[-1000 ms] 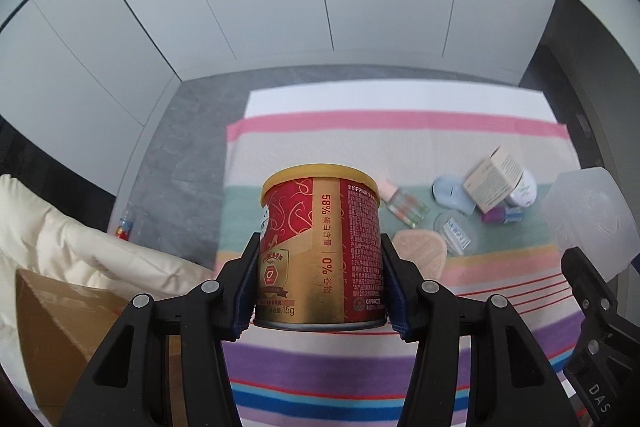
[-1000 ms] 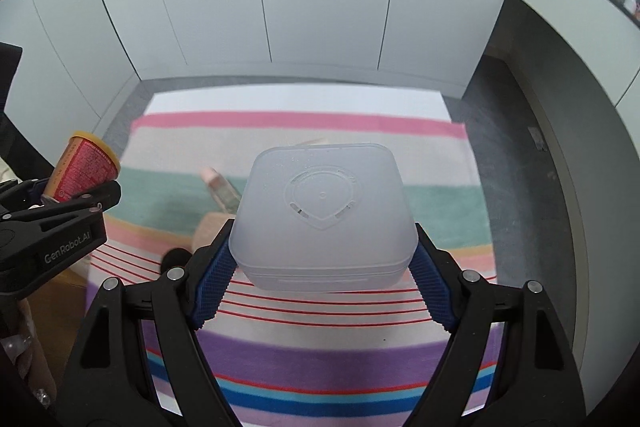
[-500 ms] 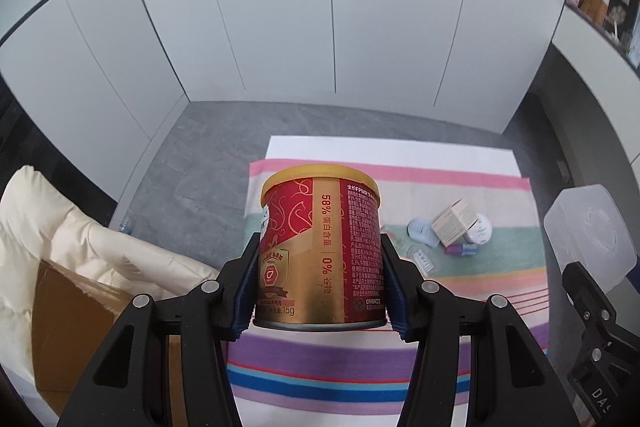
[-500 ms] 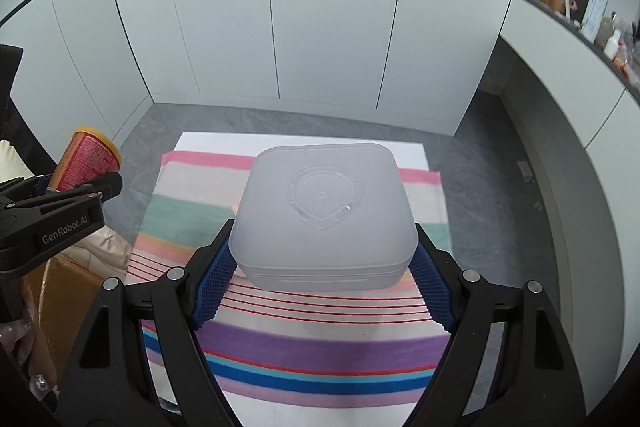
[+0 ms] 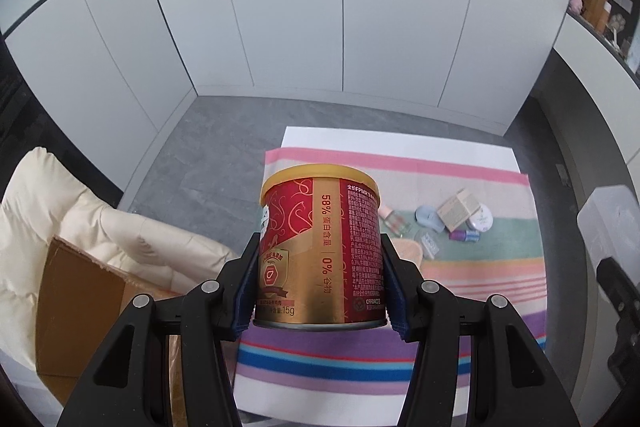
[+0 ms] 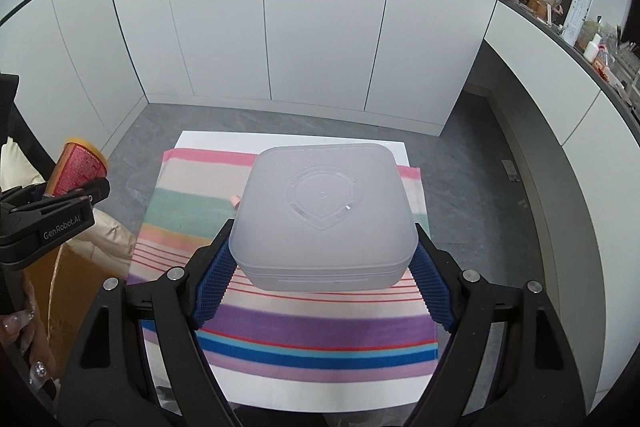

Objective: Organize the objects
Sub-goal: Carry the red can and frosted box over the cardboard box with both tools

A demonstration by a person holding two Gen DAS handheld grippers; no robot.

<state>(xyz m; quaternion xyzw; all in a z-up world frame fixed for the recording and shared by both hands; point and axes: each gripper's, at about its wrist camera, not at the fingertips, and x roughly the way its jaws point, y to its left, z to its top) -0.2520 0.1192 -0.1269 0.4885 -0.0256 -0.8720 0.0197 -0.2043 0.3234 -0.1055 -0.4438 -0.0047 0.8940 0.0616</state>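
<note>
My left gripper (image 5: pixel 320 283) is shut on a red and gold can (image 5: pixel 320 251) with a yellow lid, held upright high above the striped cloth (image 5: pixel 480 267). The same can (image 6: pixel 78 167) shows at the left edge of the right wrist view. A frosted white square plastic box (image 6: pixel 324 219), lid up, sits clamped between the blue pads of my right gripper (image 6: pixel 324 267); its corner (image 5: pixel 608 223) shows at the right of the left wrist view. On the cloth's green stripe lie a small carton (image 5: pixel 458 209), a round white jar (image 5: pixel 480 221), a small bottle (image 5: pixel 394 223) and a few other little items.
The striped cloth (image 6: pixel 280 315) covers a white table on a grey floor. An open cardboard box (image 5: pixel 80 307) and a cream padded coat (image 5: pixel 100 227) lie at the left. White cupboard doors stand behind. A shelf (image 6: pixel 580 23) with bottles runs along the right.
Both grippers have risen well above the cloth with their loads still held. The cloth and its small items look smaller and farther away, and more floor and wall show.
</note>
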